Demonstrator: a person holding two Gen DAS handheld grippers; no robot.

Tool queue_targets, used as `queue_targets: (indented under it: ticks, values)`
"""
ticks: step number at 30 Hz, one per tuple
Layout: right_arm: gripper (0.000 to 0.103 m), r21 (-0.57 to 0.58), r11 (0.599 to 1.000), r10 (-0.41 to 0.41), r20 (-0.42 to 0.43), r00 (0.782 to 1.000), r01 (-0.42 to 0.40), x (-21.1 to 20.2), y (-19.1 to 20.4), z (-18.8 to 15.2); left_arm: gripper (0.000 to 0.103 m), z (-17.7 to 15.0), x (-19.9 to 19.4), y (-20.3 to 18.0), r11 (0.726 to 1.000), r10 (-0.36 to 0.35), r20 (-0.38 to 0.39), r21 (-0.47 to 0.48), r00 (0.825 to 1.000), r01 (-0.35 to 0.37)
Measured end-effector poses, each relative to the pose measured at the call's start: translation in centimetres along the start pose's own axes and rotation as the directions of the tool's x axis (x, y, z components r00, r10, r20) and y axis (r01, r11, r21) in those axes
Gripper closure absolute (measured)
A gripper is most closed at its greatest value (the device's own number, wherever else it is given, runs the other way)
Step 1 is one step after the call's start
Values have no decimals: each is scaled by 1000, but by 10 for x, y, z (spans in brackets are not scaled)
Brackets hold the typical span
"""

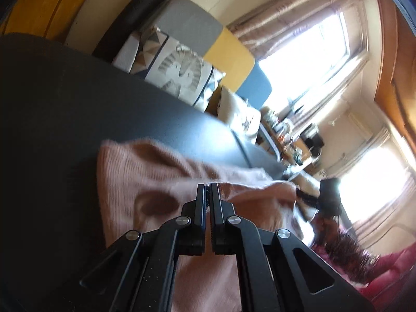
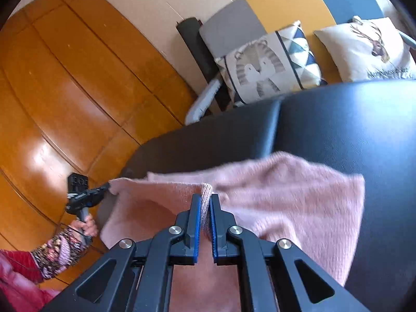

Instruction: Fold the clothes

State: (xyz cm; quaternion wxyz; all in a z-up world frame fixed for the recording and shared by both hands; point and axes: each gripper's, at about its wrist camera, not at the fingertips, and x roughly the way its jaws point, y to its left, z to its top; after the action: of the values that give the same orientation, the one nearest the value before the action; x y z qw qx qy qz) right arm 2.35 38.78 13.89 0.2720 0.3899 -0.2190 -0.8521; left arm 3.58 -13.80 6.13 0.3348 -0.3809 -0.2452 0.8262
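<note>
A pink knit sweater (image 1: 145,176) lies partly lifted over a black padded surface (image 1: 65,104). My left gripper (image 1: 207,186) is shut on the sweater's raised edge, and the cloth hangs below its fingers. In the right wrist view the sweater (image 2: 299,195) spreads to the right over the black surface (image 2: 338,119). My right gripper (image 2: 205,196) is shut on a pinched fold of its hem between blue pads. The left gripper (image 2: 106,187) shows at the left there, pinching the sweater's corner, held by a hand (image 2: 88,225) in a patterned sleeve. The right gripper (image 1: 303,195) shows small at the sweater's far edge.
Behind the black surface stands a grey, yellow and blue sofa (image 2: 286,2) with printed cushions (image 2: 267,67). Wooden floor (image 2: 65,78) lies to the left. Bright curtained windows (image 1: 312,52) and a cluttered desk (image 1: 283,132) are at the far side.
</note>
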Motion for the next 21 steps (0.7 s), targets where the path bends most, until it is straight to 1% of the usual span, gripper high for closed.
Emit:
queue_targets:
  ticks: [5,8,9,11,12,14,15,16,18,19,21]
  values:
    - [98,33,998,-45,-43,998,46,4,-17,-27,101,-27,8,1,997,80,-85,28,993,-78]
    - [92,90,994,-63,-71,995,69,8,-28,-36,101,-36,5,9,994,112,-114,11,987,-112]
    - [89,110,991,-72,-77,994,80,9,-32,-39,101,-38,3,12,992,126,-120,-2,985,-127]
    - [88,151,986,-63,-59,996,72,2,-38,-43,101,-44,-8,22,991,111,-132,-64,985,-120]
    - [86,172,983,-62,-49,997,69,-4,-40,-44,101,-47,-12,24,988,117,-131,-81,984,-128]
    - [85,201,976,-79,-26,997,83,-17,-44,-46,101,-52,-27,33,978,151,-107,-132,983,-165]
    - [84,208,973,-97,-15,995,98,-24,-44,-47,101,-53,-36,35,970,153,-75,-178,985,-164]
    - [84,211,971,-117,-1,993,115,-31,-43,-48,101,-52,-45,34,965,152,-22,-213,988,-153]
    - [83,217,968,-134,31,990,125,-40,-41,-49,101,-46,-51,24,960,161,67,-241,985,-141]
    - [83,219,969,-132,60,989,116,-44,-38,-49,100,-41,-49,18,962,142,99,-249,985,-114]
    - [82,212,974,-110,117,987,84,-45,-28,-46,94,-30,-34,3,965,114,129,-251,985,-79]
